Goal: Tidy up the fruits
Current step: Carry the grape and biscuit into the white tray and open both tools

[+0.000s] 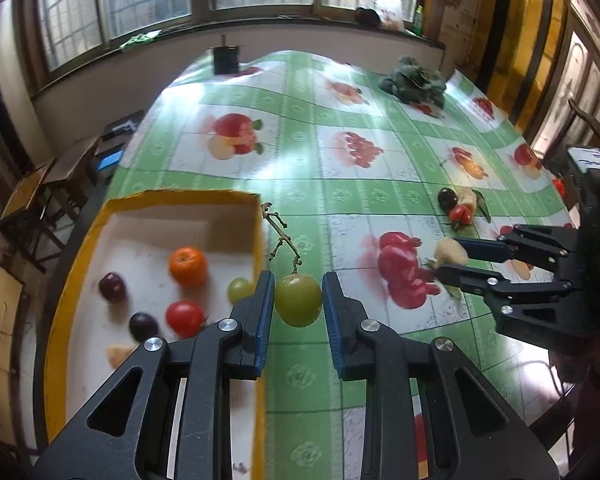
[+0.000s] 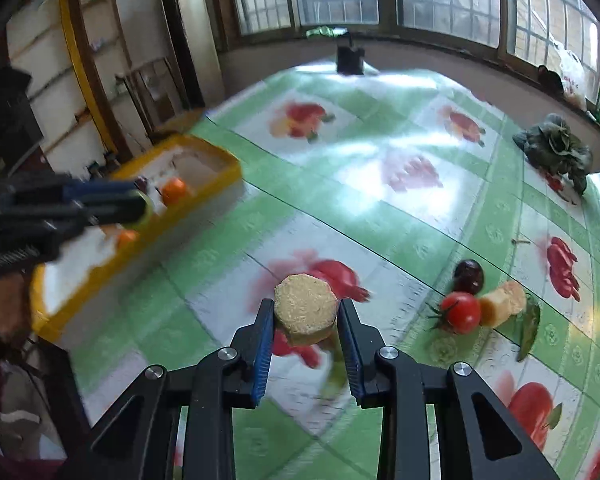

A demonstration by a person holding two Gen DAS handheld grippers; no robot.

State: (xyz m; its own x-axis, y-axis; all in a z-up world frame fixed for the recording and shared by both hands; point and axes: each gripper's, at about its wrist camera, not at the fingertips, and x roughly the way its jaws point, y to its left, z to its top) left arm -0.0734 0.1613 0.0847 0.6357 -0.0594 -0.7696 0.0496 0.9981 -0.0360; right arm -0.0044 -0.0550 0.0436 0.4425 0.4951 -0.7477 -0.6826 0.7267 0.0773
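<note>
Six fruits sat in the yellow-rimmed white tray [image 1: 76,248]; left gripper [image 1: 298,300] pinched a stemmed green grape [image 1: 299,299], right gripper [image 2: 305,316] pinched a pale cut round fruit slice [image 2: 306,307], three pieces remained on the green fruit-print tablecloth [image 2: 420,216].

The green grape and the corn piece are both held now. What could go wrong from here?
1. The left gripper pinches the round grape only at its sides, beside the tray wall and not over it; it may slip out or get crushed.
2. The stem sticks up and could catch on the tray edge.
3. The right gripper grips the corn piece near its fingertips, so it might tilt and fall.
</note>
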